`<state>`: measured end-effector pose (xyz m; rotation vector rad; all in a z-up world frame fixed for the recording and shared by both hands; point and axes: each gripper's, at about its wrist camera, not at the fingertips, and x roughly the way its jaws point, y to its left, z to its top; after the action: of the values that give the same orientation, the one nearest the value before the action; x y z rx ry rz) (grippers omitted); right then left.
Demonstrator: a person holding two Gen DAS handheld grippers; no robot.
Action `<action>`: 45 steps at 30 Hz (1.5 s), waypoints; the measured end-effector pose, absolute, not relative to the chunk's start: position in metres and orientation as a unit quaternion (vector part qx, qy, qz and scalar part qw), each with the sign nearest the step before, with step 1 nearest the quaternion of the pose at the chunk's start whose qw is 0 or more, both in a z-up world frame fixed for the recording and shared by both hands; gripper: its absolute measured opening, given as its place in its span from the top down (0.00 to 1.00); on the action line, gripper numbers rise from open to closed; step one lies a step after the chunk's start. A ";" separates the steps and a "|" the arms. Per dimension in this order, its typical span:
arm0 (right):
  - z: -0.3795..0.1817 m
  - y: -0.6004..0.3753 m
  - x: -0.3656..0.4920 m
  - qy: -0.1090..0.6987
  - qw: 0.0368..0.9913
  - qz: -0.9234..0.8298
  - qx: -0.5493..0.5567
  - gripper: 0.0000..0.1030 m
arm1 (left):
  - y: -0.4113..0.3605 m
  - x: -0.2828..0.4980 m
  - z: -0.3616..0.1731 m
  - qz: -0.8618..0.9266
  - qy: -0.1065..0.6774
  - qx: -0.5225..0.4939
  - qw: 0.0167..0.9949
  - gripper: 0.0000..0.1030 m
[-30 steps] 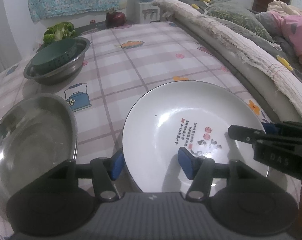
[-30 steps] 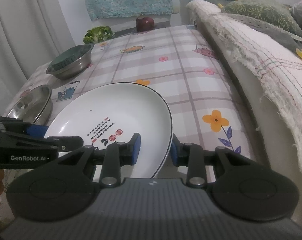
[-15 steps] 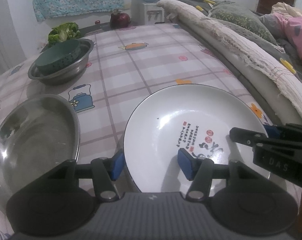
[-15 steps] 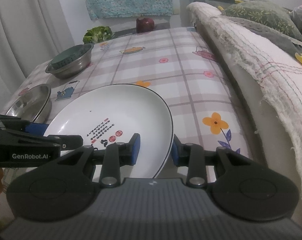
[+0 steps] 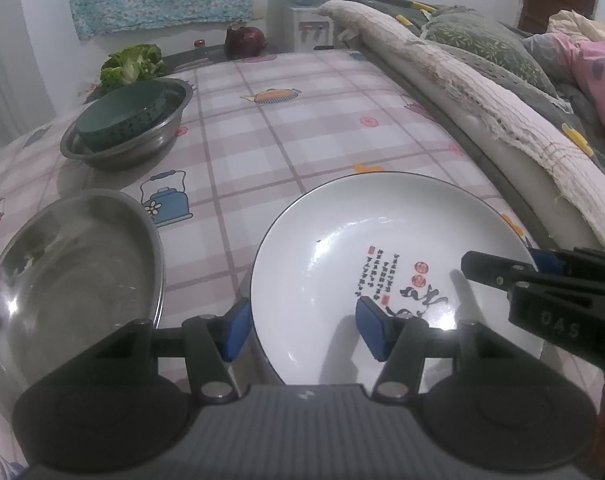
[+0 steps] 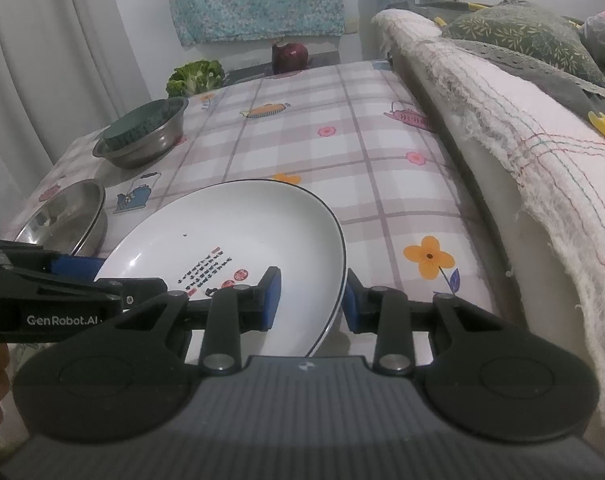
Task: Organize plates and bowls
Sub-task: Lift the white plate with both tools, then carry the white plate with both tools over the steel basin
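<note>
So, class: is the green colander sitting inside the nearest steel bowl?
No: the green colander sits in the far steel bowl, while the nearest steel bowl is empty.

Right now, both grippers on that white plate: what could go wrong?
1. The left gripper straddles the rim of the white plate with jaws wide; the pads look clear of it, so it may carry nothing.
2. The right gripper holds only the plate's edge; the plate could tilt or slip.
3. The steel bowl sits close beside the plate; swinging that way could clip it.
</note>
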<state>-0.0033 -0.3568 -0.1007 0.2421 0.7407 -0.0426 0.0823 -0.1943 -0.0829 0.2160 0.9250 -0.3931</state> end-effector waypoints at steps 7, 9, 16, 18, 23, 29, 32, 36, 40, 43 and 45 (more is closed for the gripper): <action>-0.099 -0.358 -0.004 0.360 0.925 -0.020 0.121 0.69 | -0.194 0.084 -0.082 -0.187 0.444 0.101 0.870 0.44; -0.098 -0.358 -0.003 0.359 0.925 -0.020 0.122 0.69 | -0.194 0.083 -0.081 -0.187 0.443 0.100 0.871 0.44; -0.097 -0.359 -0.003 0.359 0.925 -0.019 0.122 0.69 | -0.195 0.083 -0.077 -0.187 0.436 0.103 0.874 0.44; -0.097 -0.359 -0.003 0.360 0.925 -0.020 0.122 0.69 | -0.196 0.082 -0.077 -0.189 0.434 0.106 0.875 0.44; -0.102 -0.361 -0.002 0.362 0.923 -0.020 0.129 0.69 | -0.198 0.080 -0.077 -0.192 0.426 0.114 0.877 0.44; -0.109 -0.368 -0.002 0.367 0.917 -0.016 0.154 0.70 | -0.193 0.084 -0.079 -0.203 0.431 0.099 0.874 0.45; -0.109 -0.374 -0.004 0.364 0.915 -0.010 0.172 0.70 | -0.188 0.088 -0.081 -0.207 0.441 0.083 0.869 0.47; -0.110 -0.379 -0.004 0.363 0.913 -0.003 0.189 0.70 | -0.182 0.095 -0.088 -0.213 0.462 0.054 0.859 0.51; -0.114 -0.384 -0.005 0.361 0.908 0.004 0.211 0.70 | -0.178 0.098 -0.094 -0.217 0.473 0.033 0.853 0.53; -0.117 -0.388 -0.006 0.357 0.905 0.011 0.231 0.70 | -0.174 0.099 -0.093 -0.222 0.476 0.017 0.851 0.53; -0.119 -0.391 -0.007 0.355 0.903 0.015 0.241 0.70 | -0.170 0.101 -0.094 -0.227 0.479 0.000 0.848 0.53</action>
<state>-0.0067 -0.3909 -0.1189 0.4972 0.7328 0.0303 0.1013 -0.1696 -0.0938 0.0002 1.0092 -0.4779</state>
